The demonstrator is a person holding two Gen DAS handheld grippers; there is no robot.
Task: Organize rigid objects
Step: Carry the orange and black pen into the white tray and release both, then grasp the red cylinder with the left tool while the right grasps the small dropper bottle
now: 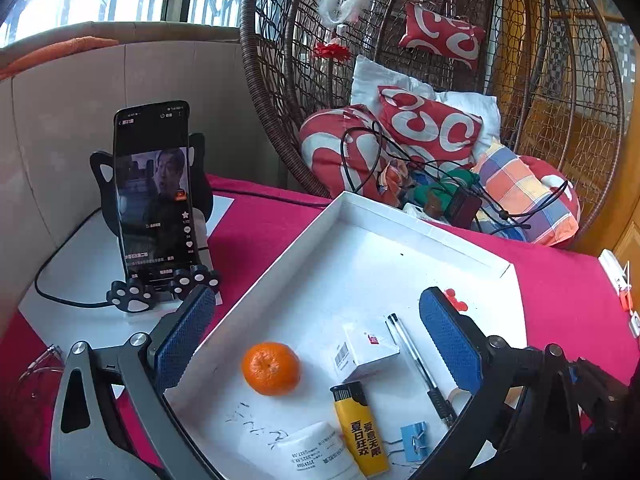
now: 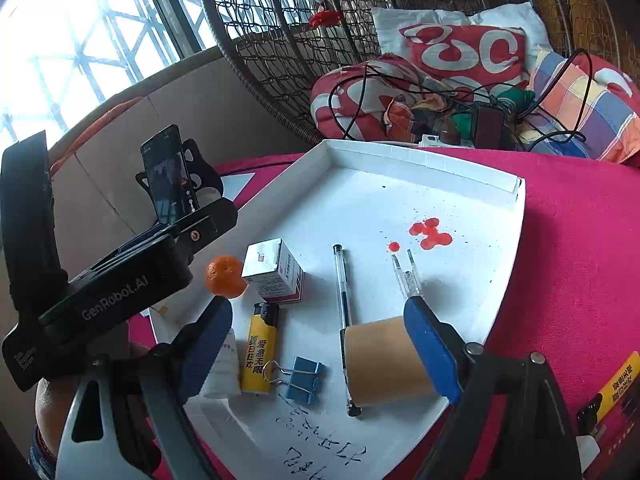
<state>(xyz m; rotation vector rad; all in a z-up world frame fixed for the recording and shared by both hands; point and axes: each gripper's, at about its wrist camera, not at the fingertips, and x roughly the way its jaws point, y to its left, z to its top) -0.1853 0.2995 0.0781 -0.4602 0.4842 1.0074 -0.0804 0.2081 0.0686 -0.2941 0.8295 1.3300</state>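
A white tray [image 1: 420, 236] [image 2: 460, 160] lies on a pink cloth. In it are an orange [image 1: 271, 368] [image 2: 225, 276], a small white box [image 1: 370, 350] [image 2: 276, 272], a yellow lighter [image 1: 360, 428] [image 2: 259, 350], a pen [image 1: 420, 364] [image 2: 343, 292], a blue binder clip [image 1: 415, 440] [image 2: 305, 378], a white jar [image 1: 316, 456] [image 2: 222, 372], a tan tape roll [image 2: 382, 362] and a clear clip [image 2: 408, 276]. My left gripper [image 1: 320, 336] is open above the tray. My right gripper [image 2: 320, 344] is open; its right finger [image 2: 432, 352] is beside the tape roll.
A phone [image 1: 154, 192] [image 2: 170, 176] stands in a cat-paw holder on white paper at the left. A wicker hanging chair [image 1: 400, 40] with cushions and cables stands behind the tray. A red stain [image 2: 430, 234] marks the tray floor. The left gripper's body [image 2: 120, 288] shows at the left.
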